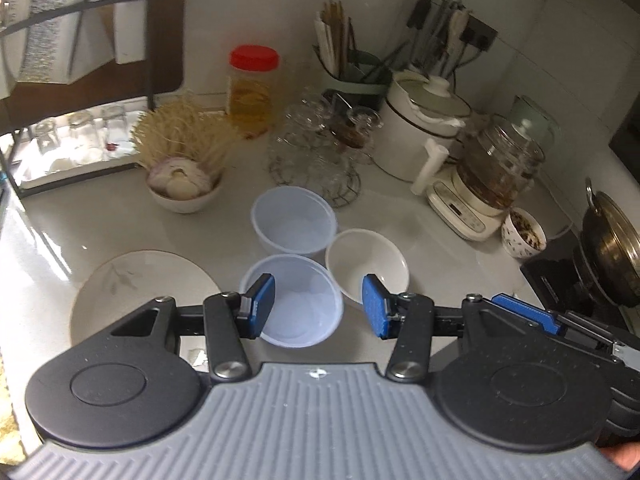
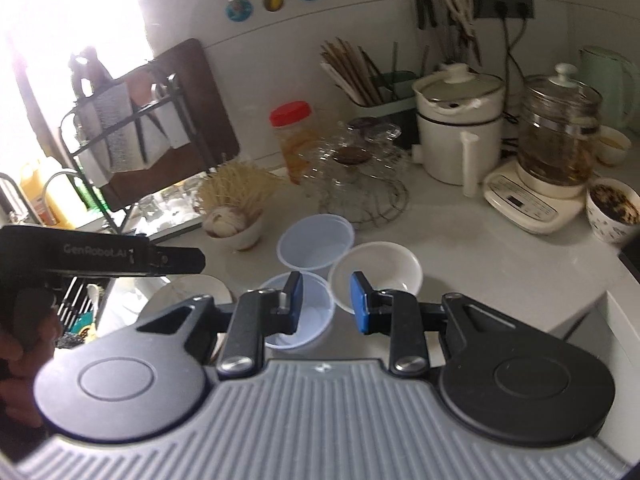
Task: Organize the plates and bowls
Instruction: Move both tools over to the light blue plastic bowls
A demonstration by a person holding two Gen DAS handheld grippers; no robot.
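- Tabletop point(image 1: 440, 248): pale and glossy, crowded along its far edge with kitchenware.
- Plate point(image 1: 136, 280): cream, leaf-patterned, lying at 9 o'clock of the bowls.
- Three empty bowls clustered mid-tabletop: a translucent far bowl point(image 1: 294, 220) at 12 o'clock, a near bowl point(image 1: 298, 304) at 6, a white bowl point(image 1: 366, 264) at 3.
- Left gripper point(image 1: 318, 306): fingers wide, empty, above the near bowl.
- Right gripper point(image 2: 326, 302): fingers moderately apart, empty.
- Likely best: pinch one bowl's rim squarely, then nest it.
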